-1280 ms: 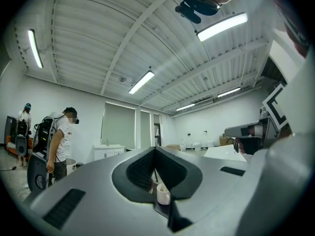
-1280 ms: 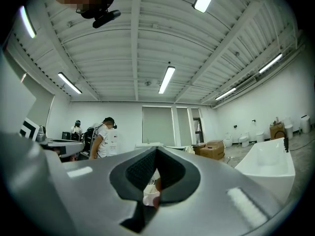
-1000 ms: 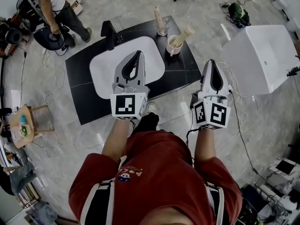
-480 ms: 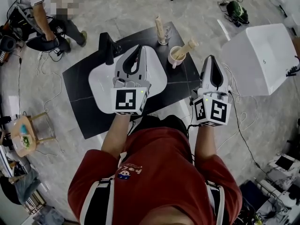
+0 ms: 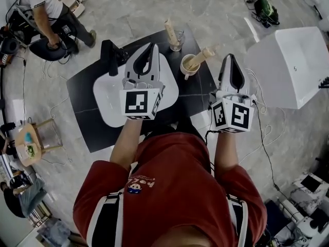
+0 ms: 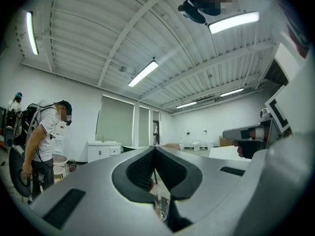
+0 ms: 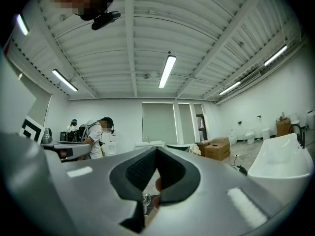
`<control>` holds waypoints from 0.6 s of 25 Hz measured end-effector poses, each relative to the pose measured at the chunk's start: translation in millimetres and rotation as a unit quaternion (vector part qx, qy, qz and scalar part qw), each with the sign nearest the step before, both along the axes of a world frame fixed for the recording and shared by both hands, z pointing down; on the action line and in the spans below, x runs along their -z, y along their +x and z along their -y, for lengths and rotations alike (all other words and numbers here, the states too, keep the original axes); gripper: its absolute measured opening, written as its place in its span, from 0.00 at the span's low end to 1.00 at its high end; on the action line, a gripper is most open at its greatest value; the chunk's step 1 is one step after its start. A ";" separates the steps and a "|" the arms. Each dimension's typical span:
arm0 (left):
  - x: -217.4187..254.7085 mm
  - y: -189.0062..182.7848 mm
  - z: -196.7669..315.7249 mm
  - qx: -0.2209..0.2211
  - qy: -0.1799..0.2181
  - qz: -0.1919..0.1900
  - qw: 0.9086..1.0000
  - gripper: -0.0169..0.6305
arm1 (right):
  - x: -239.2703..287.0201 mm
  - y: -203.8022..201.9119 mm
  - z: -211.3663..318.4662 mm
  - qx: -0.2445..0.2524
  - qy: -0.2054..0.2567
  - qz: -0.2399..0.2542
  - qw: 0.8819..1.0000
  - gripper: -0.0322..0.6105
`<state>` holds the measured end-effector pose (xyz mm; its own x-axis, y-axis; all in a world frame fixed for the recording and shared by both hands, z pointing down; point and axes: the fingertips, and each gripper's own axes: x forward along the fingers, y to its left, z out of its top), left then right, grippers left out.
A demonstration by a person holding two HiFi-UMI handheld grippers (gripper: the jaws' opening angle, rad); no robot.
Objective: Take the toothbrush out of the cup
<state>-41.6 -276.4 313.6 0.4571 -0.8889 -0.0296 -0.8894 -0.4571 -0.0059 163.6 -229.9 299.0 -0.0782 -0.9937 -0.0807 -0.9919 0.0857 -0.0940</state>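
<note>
Inside cup (image 5: 184, 72), toothbrush (image 5: 204, 54), apparently wooden.

Pale marbled floor (image 5: 231, 14), white bathtub (image 5: 288, 66) (off to the right), ribbed ceiling (image 7: 98, 43) with strip lights (image 7: 167, 70), white walls (image 6: 231, 122)

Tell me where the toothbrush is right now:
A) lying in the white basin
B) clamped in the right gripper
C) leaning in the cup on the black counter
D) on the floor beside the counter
C: the toothbrush leans out of the cup on the black counter, while the left gripper and the right gripper are both shut with nothing in them, short of the cup.
</note>
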 end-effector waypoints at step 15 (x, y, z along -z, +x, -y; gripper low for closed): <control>-54.9 25.3 47.0 0.005 -0.048 0.024 0.999 0.04 | -71.2 3.2 33.7 0.053 -0.071 0.034 0.995 0.12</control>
